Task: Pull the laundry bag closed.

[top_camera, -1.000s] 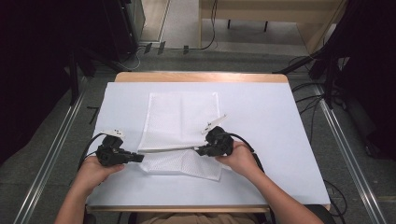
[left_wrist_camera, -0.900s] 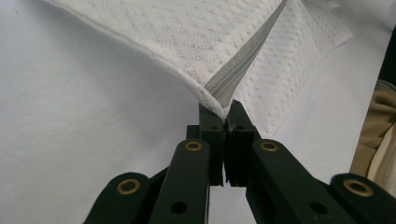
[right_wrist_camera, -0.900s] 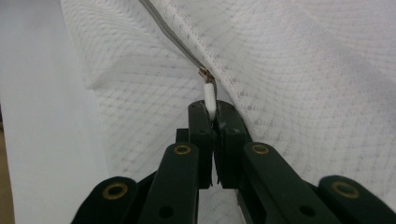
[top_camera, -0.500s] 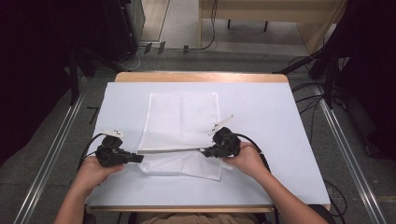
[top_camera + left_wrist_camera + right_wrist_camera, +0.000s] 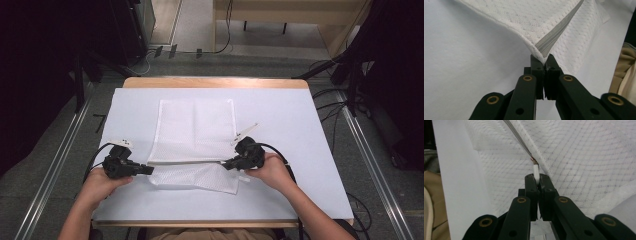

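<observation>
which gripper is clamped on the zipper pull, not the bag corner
The right gripper: its jaws pinch the white zipper pull. The left gripper instead grips the mesh bag at its corner, where the grey zipper ends.

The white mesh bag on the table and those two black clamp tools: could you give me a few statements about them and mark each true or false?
1. The left gripper is clamped on a corner of the mesh bag, at the end of the grey zipper. True.
2. The right gripper is open and hangs free of the bag. False: its jaws are shut on the white zipper pull.
3. The bag lies on a white table cover. True.
4. The bag is bright red. False: it is white.
5. Both grippers are at the far edge of the bag. False: they hold it along the zipper, near the person's side.
</observation>
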{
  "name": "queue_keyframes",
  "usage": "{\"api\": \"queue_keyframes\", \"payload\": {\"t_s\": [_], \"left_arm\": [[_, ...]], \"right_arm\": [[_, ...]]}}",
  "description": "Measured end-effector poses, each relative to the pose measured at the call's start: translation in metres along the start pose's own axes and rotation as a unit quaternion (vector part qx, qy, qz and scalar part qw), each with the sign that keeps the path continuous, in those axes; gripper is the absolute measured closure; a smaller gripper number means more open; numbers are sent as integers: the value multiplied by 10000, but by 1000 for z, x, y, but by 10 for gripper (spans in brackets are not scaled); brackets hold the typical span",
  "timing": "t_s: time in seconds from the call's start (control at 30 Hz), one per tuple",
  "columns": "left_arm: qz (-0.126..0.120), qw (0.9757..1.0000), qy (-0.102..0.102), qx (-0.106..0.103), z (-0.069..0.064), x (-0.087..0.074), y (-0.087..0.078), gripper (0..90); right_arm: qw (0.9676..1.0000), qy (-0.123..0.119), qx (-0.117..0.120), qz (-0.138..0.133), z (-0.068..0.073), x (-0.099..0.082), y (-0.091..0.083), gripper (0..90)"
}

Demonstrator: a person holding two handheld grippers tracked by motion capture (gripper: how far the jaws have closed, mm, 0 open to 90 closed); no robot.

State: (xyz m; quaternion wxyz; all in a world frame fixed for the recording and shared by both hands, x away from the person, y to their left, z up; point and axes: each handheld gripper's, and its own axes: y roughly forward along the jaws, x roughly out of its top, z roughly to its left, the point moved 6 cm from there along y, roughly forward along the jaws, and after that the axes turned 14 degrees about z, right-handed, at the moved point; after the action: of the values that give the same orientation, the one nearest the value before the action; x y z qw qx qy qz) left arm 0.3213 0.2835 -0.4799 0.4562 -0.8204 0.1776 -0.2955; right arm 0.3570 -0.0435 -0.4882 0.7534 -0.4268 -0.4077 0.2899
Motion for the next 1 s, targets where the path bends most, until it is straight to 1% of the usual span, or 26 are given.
{"api": "queue_keyframes", "payload": {"t_s": [0.03,0.13,0.2,0.23,0.33,0.37,0.43,0.47,0.57,0.73,0.77,0.87,0.9,0.97,1.0], "left_arm": [[3,10000,0,8,0,0,0,890],[37,10000,10,-60,-1,0,2,889],[32,10000,28,-79,-2,1,2,889],[29,10000,34,-74,-3,1,2,889],[19,10000,-2,-76,-1,1,1,888],[13,10000,-16,-72,-1,1,1,887],[28,10000,-23,-63,0,1,1,886],[31,10000,-19,-76,-1,1,1,886],[20,9999,-23,-96,-2,2,2,886],[51,10000,-10,-84,-3,2,3,886],[56,9999,2,-85,-3,2,3,886],[69,9999,4,-98,-3,2,3,885],[75,9999,2,-107,-3,2,3,886],[90,9999,15,-101,-3,2,3,886],[96,9999,26,-102,-3,2,4,886]], "right_arm": [[10000,3,33,11,0,-1,-1,892],[10000,-28,5,13,1,-4,-2,892],[10000,20,11,11,0,-4,-2,891],[10000,67,38,27,0,-4,-2,891],[9999,32,112,35,-1,-4,1,890],[9999,69,130,54,-1,-3,2,889],[9999,36,87,41,0,-2,4,888],[9999,47,100,75,0,-2,5,887],[9999,89,115,61,0,-1,8,879],[9998,136,120,93,0,1,11,874],[9997,176,120,75,0,1,11,872],[9998,163,116,63,1,3,13,863],[9997,183,127,57,1,3,13,847],[9996,219,166,41,2,5,15,847],[9997,211,143,44,2,5,15,847]]}}
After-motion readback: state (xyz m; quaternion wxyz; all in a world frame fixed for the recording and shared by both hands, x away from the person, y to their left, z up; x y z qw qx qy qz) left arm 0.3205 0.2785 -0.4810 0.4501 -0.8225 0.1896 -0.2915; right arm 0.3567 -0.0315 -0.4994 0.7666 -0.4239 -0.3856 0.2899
